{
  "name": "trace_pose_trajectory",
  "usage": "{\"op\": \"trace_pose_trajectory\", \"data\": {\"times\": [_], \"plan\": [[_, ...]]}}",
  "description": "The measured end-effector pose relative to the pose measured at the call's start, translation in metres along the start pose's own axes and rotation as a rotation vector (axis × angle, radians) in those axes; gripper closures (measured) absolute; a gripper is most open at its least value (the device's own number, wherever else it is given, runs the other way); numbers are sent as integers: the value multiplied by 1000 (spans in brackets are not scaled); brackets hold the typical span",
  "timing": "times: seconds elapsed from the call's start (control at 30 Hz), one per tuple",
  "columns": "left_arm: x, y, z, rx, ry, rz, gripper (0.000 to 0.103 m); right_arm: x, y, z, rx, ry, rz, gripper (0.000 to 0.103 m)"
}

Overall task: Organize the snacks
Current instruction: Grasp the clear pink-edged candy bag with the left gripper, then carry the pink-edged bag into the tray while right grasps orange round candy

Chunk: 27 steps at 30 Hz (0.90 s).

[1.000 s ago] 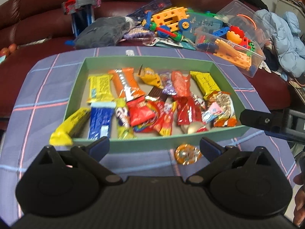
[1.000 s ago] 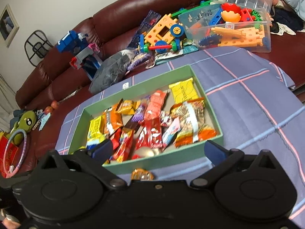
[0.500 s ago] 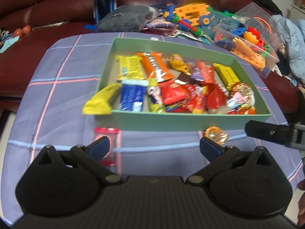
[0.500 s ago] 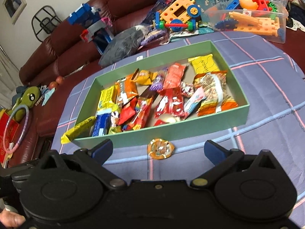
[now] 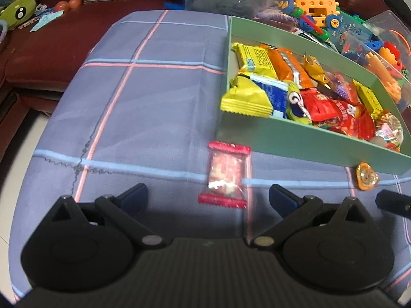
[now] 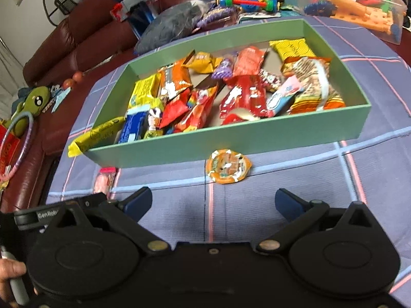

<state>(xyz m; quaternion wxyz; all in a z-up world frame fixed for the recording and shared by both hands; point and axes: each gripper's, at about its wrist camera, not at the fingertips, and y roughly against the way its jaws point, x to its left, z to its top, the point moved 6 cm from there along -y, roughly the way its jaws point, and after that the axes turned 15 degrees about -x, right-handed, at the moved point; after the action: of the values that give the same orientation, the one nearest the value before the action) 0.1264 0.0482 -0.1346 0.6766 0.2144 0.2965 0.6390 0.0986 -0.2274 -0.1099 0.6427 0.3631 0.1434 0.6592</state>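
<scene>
Two snacks lie outside the green box [image 5: 303,142], both on the checked cloth [image 5: 143,97] just in front of the box's near wall; the rest are already heaped inside it. The red-ended clear packet [image 5: 226,174] sits off the box's near-left corner, apart from the wall; the round orange snack [image 6: 228,166] sits at the middle of the near wall, almost touching it.

The left gripper [image 5: 208,195] has its jaws spread wide with nothing between them; the packet lies straight ahead of it, just beyond the fingertips and a little toward its right finger; the packet's long axis runs away from the gripper toward the box, so the open fingers would close across its short width. The right gripper [image 6: 213,201] is likewise wide open and empty; the round snack lies dead ahead of it, a short way beyond the tips.

Each arm, then, seems lined up on its own piece; the left is the nearer to the packet, the right to the round snack; the likely next move is a short forward reach and a squeeze, then a lift over the near wall.
</scene>
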Motion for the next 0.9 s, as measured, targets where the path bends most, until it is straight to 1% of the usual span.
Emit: {"op": "trace_pose_trajectory", "data": {"times": [0.07,0.1,0.13,0.17,0.2,0.27,0.3,0.33,0.4,0.47,0.5,0.63,0.67,0.7,0.73,0.77,0.8,0.87,0.9], "plan": [[-2,-6,2,-5,-12,-3,3,0,-5,-2,5,10,-3,0],[-5,-7,4,-6,-19,-5,12,-1,-7,-2,4,13,-6,0],[-7,-9,4,-4,-26,-8,18,-2,-9,-2,2,18,-11,0],[-10,-11,6,-11,-40,-5,19,-3,-10,-1,-3,27,-18,0],[-12,-12,6,-17,-52,-10,25,-4,-12,-1,-9,40,-25,0],[-17,-11,6,-34,-85,-14,42,-7,-16,0,-23,62,-47,0],[-21,-10,6,-44,-109,-16,63,-8,-18,1,-33,68,-55,0],[-24,-9,5,-48,-122,-21,73,-8,-19,2,-43,71,-59,0],[-26,-7,5,-46,-116,-47,74,-9,-24,5,-54,77,-68,8],[-28,-4,3,-41,-104,-70,74,-10,-32,8,-59,89,-77,13],[-28,-3,1,-38,-98,-81,74,-10,-36,9,-60,93,-80,17],[-30,1,-3,-34,-99,-100,73,-8,-49,9,-58,104,-77,26],[-29,2,-4,-34,-100,-99,72,-6,-52,7,-53,117,-66,35],[-29,2,-4,-34,-100,-98,72,-3,-54,5,-47,134,-58,38],[-29,2,-4,-34,-101,-98,72,1,-55,4,-56,166,-59,45],[-29,2,-4,-34,-102,-97,71,4,-55,2,-57,187,-51,59],[-29,2,-4,-33,-104,-95,70,7,-55,1,-59,209,-51,60],[-29,3,-4,-30,-113,-88,64,8,-56,1,-59,213,-50,60],[-28,3,-5,-28,-115,-84,56,7,-55,1,-60,208,-50,60]]}}
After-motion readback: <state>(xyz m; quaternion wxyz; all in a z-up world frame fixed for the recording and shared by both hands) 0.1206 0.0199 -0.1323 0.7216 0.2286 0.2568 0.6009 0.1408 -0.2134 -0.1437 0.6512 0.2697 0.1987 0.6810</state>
